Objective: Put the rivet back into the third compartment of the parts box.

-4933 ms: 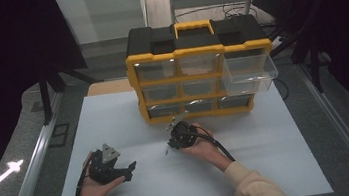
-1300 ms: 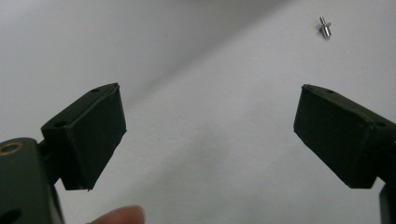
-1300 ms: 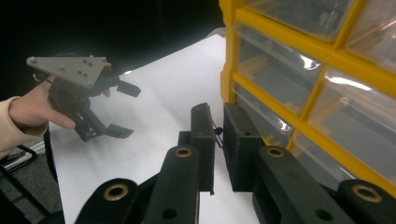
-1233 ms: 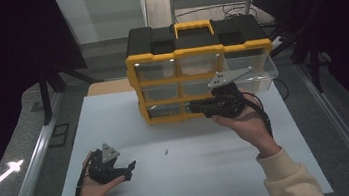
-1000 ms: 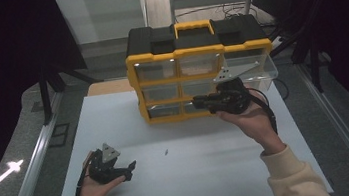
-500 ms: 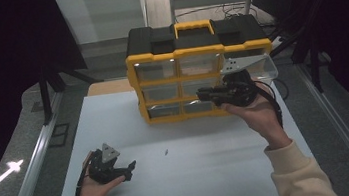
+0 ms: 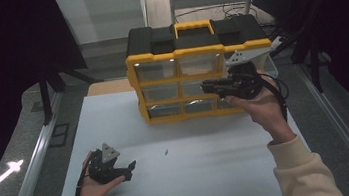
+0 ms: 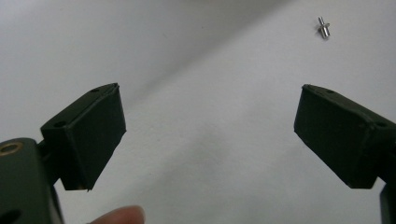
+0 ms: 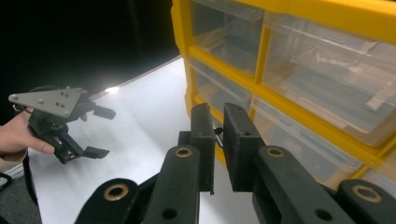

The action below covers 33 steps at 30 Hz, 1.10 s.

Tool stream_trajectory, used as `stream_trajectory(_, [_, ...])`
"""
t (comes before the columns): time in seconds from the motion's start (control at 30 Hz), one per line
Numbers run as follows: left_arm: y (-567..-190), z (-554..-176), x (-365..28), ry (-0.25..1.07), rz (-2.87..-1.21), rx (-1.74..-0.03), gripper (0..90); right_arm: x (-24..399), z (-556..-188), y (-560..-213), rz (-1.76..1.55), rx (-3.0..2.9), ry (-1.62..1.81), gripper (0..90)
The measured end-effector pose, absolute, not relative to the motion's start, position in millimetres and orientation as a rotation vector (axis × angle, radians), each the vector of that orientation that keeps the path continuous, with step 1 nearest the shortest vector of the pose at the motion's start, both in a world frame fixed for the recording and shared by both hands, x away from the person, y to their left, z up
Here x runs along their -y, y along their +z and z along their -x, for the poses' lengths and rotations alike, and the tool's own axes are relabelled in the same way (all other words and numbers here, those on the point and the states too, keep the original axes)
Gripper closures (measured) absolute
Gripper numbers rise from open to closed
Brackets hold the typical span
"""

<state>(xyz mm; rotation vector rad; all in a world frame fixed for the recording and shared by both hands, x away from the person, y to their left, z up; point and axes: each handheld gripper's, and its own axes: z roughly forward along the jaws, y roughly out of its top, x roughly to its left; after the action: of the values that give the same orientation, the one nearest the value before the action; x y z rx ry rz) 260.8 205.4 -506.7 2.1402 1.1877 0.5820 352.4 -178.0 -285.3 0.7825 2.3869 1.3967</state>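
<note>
On the white surface (image 7: 212,174) stands a yellow drawer organizer (image 7: 201,82) whose clear drawers look mostly empty. Your right tongs (image 9: 215,135) pinch a small metal pin (image 9: 217,136) before its middle row. Your left tongs (image 8: 210,130) rest open; another pin (image 8: 323,27) lies just beyond them.

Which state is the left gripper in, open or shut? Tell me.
Open. The left gripper has its two black jaws standing far apart over the white table, nothing between them; a small metal pin lies beyond.
</note>
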Motion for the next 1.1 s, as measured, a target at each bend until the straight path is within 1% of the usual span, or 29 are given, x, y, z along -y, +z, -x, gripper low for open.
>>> stream_trajectory(0.27, [-506,-261,-206,0.583,-2.147,-1.186,9.7,182,-357,-282,-0.799,-2.376,1.384,82.4])
stream_trajectory(1.1, [-506,-261,-205,0.583,-2.147,-1.185,9.7,219,-366,-261,-0.906,-2.267,1.392,82.4])
